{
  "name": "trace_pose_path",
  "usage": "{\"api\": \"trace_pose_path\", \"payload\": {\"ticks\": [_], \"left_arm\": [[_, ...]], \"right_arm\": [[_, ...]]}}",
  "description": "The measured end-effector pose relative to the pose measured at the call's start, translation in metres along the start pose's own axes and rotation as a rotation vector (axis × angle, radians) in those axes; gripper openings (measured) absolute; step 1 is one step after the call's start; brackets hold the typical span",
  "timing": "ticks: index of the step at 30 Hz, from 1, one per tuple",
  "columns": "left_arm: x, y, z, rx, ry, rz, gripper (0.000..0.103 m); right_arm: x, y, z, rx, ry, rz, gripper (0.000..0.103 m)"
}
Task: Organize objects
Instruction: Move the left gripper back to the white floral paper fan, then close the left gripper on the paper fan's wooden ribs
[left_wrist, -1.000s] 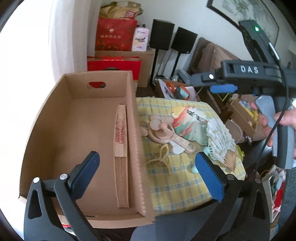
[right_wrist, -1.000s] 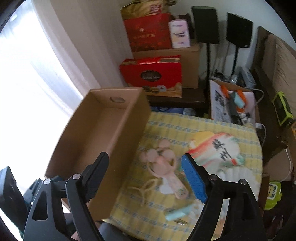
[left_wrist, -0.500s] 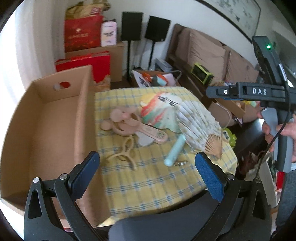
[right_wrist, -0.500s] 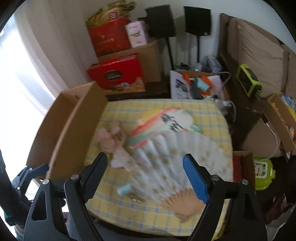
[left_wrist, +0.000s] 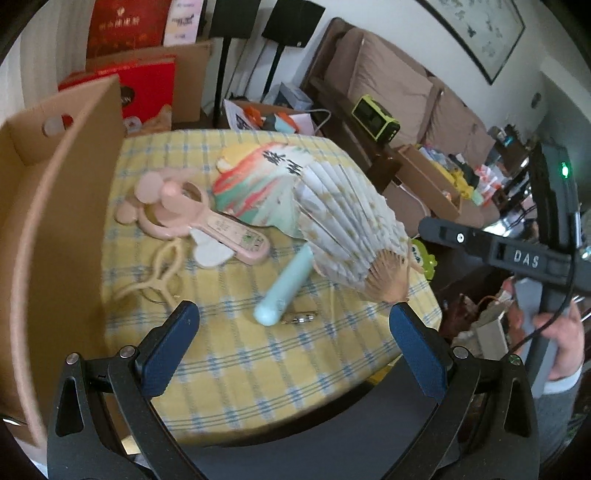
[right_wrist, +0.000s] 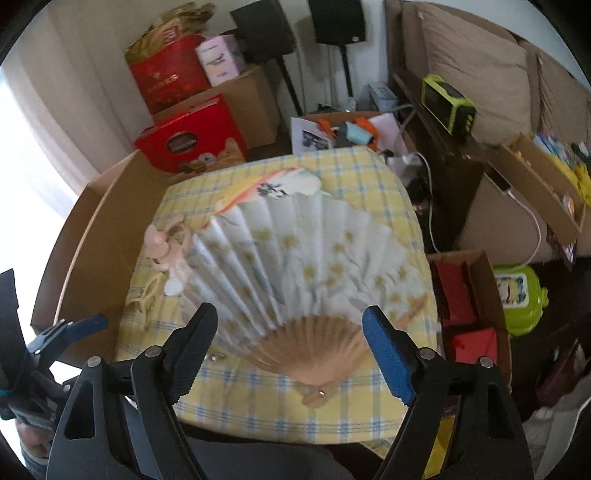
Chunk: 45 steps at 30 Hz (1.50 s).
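- The open white paper folding fan with yellow blossoms and bamboo ribs (right_wrist: 306, 273) lies spread on the yellow checked tablecloth (right_wrist: 369, 406), toward its right and near edges; its rivet end points at the near edge, and its left part covers part of the round painted fan with black brush characters (left_wrist: 258, 188), which I cannot read.
- The pink handheld electric fan with mouse ears (left_wrist: 192, 218) lies left of both fans, a small label on its handle too blurred to read; the cream looped strap (left_wrist: 159, 273) lies beside it.
- The pale teal tube (left_wrist: 284, 284) slants out from under the folding fan's edge, a small metal clip just beside its near end.
- The tall brown cardboard box with a hand hole (left_wrist: 48, 229) walls off the cloth's left side.
- "DAS" reads in white on the right gripper's body in the left wrist view.
- The left gripper (left_wrist: 291, 350) is spread wide above bare cloth, holding nothing.
- The right gripper (right_wrist: 291, 347) hovers over the folding fan's ribs, jaws closing slightly yet wide apart, pads touching nothing.
- Bare cloth lies along the near edge, beyond which is a dark drop.
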<state>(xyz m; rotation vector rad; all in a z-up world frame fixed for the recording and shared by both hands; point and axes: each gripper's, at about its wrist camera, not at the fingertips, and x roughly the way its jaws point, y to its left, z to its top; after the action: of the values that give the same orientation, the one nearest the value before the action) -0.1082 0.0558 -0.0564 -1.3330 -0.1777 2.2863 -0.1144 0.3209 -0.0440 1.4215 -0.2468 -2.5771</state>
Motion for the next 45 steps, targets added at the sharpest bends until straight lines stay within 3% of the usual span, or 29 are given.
{"api": "trace_pose_path", "payload": {"ticks": [3,10,16,19,22,28,37,39,45], "left_arm": [[0.009,-0.005,0.001,-0.020,0.000,-0.030,0.096],[0.035,-0.020,0.002,-0.047,0.015,-0.058,0.084],[0.052,-0.016,0.005,-0.102,0.032,-0.072,0.073],[0.058,-0.017,0.002,-0.106,0.038,-0.075,0.067],[0.063,-0.019,0.000,-0.111,0.037,-0.084,0.063],[0.075,-0.015,0.007,-0.154,0.034,-0.076,0.062],[0.083,-0.004,0.011,-0.190,0.030,-0.095,0.033],[0.081,-0.007,0.012,-0.174,0.024,-0.089,0.021],[0.066,-0.017,0.017,-0.123,-0.018,-0.083,0.019]], "right_arm": [[0.002,-0.020,-0.008,0.062,-0.005,0.002,0.081],[0.014,-0.064,-0.025,0.208,0.016,0.022,0.055],[0.029,-0.080,-0.034,0.266,0.056,0.067,0.050],[0.035,-0.081,-0.039,0.286,0.071,0.090,0.050],[0.039,-0.077,-0.041,0.283,0.074,0.104,0.039],[0.050,-0.075,-0.043,0.293,0.089,0.129,0.031],[0.047,-0.078,-0.043,0.329,0.059,0.190,0.013],[0.046,-0.075,-0.043,0.320,0.054,0.192,0.012],[0.036,-0.070,-0.039,0.318,0.025,0.211,0.012]]}}
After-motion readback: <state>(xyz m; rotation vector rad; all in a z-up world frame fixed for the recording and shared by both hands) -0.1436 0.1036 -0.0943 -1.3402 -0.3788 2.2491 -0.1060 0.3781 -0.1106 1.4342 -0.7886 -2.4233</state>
